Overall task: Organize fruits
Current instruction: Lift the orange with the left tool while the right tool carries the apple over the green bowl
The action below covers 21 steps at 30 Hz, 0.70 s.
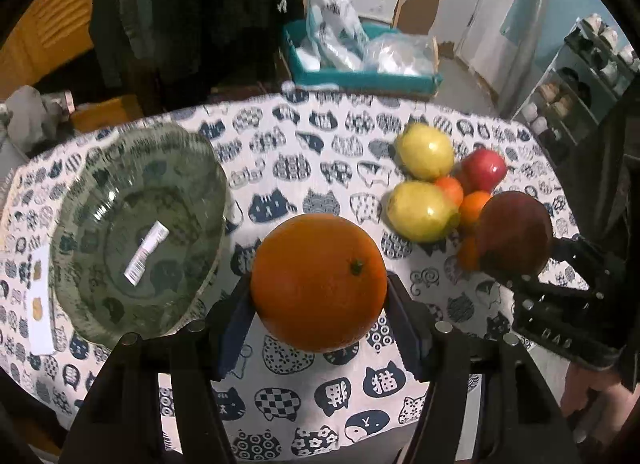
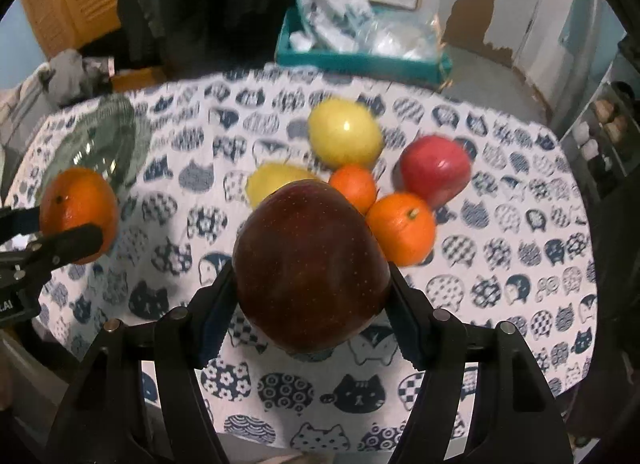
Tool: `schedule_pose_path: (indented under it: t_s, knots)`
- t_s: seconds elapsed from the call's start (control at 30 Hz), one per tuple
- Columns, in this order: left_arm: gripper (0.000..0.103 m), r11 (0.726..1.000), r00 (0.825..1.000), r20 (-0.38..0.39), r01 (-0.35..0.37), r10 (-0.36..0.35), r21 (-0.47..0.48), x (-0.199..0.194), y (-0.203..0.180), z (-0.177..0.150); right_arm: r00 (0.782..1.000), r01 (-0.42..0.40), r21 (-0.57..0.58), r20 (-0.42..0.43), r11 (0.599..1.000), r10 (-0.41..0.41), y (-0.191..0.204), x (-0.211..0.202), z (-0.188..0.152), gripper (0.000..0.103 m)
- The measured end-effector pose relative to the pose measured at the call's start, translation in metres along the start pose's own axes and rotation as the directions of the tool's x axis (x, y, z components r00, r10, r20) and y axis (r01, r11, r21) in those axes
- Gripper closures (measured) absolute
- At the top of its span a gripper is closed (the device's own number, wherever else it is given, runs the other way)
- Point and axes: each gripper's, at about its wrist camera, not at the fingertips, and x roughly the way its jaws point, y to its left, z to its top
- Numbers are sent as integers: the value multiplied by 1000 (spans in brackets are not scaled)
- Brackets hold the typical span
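On the cat-print tablecloth (image 1: 320, 144), frame centre, the left gripper (image 1: 318, 304) clasped an orange (image 1: 318, 280); the right gripper (image 2: 310, 296) clasped a dark red apple (image 2: 310, 272).

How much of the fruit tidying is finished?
Nothing is put away yet: the glass bowl is empty. The left gripper holds a big orange; the right gripper holds a dark red apple. Five fruits wait on the tablecloth.
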Motion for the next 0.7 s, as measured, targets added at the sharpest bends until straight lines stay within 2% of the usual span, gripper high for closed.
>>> schedule_pose_path:
  t_s: [0.27, 0.7]
  knots:
    - [38, 1000, 994, 110, -22, 23, -12, -37, 9, 14, 993, 7, -8, 114, 1000, -6, -2, -40, 19, 33]
    - [38, 997, 966, 245, -70, 79, -44, -87, 35, 27, 969, -12, -32, 247, 999, 20, 13, -86, 47, 33]
